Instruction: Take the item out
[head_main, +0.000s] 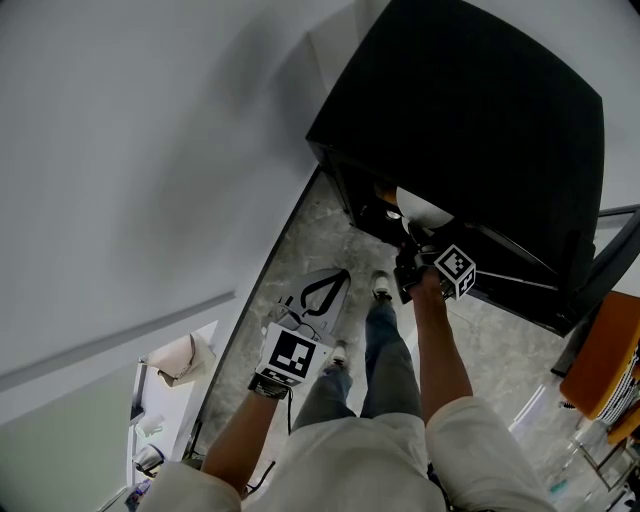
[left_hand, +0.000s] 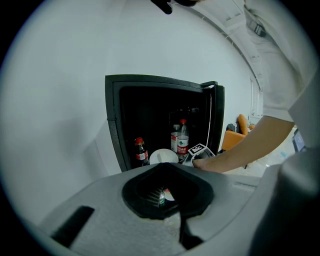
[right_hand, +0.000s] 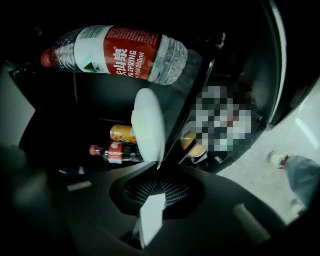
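Pinching the white plate (right_hand: 147, 125) by its rim at the front edge of the black mini-fridge (head_main: 480, 110), the right gripper (right_hand: 152, 170) seems to have only the pull-out left, while the left gripper (left_hand: 169, 172) hangs low, jaws pressed together, empty.

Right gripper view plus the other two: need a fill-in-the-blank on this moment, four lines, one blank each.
1. The right gripper has its fingers shut on the edge of a ____ plate.
2. In the left gripper view, the dark cola bottle stands to the ____ of that plate.
3. The clear water bottle carries a ____ label.
4. The black cabinet has its door ____.

Missing words: white; left; red; open.
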